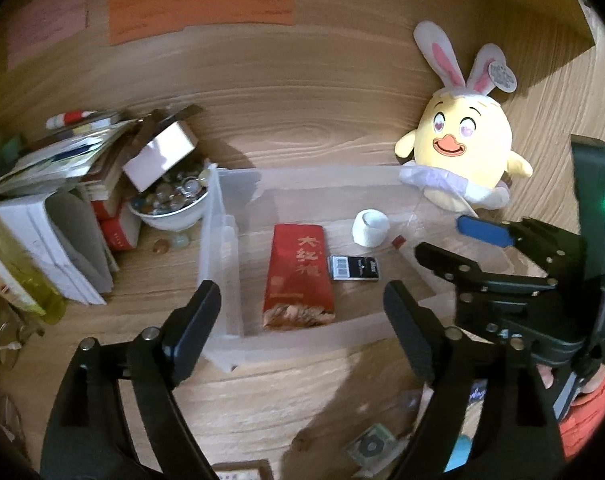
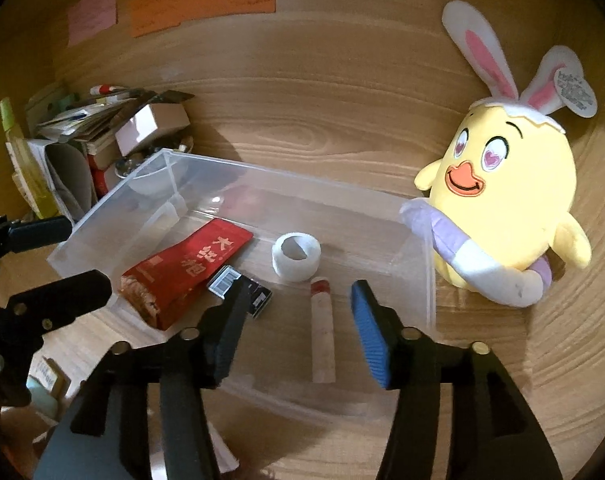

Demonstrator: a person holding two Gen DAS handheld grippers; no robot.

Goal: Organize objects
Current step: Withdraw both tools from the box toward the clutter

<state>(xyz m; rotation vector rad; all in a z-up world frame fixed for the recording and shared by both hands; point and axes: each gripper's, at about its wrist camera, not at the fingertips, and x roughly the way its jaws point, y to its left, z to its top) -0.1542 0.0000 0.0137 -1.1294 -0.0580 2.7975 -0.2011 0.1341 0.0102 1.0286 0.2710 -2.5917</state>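
Left wrist: we see our left gripper (image 1: 302, 312) with jaws wide and empty above the clear bin (image 1: 222, 240), where the red packet (image 1: 298, 272) lies on the counter (image 1: 302, 392).
Right wrist: our right gripper (image 2: 298, 328) has jaws wide and empty over the bin's white tube (image 2: 322, 336); the tape roll (image 2: 296, 256) sits just beyond.

Ahead of the left jaws, a bin (image 1: 222, 216) sits on the table (image 1: 302, 140) holding a tea packet (image 1: 298, 276), card (image 1: 354, 268), tape roll (image 1: 370, 228); the tube (image 2: 322, 336) lies between the right jaws. A plush chick (image 2: 502, 208) stands right, bowl (image 1: 170, 208) and books (image 1: 62, 216) left.
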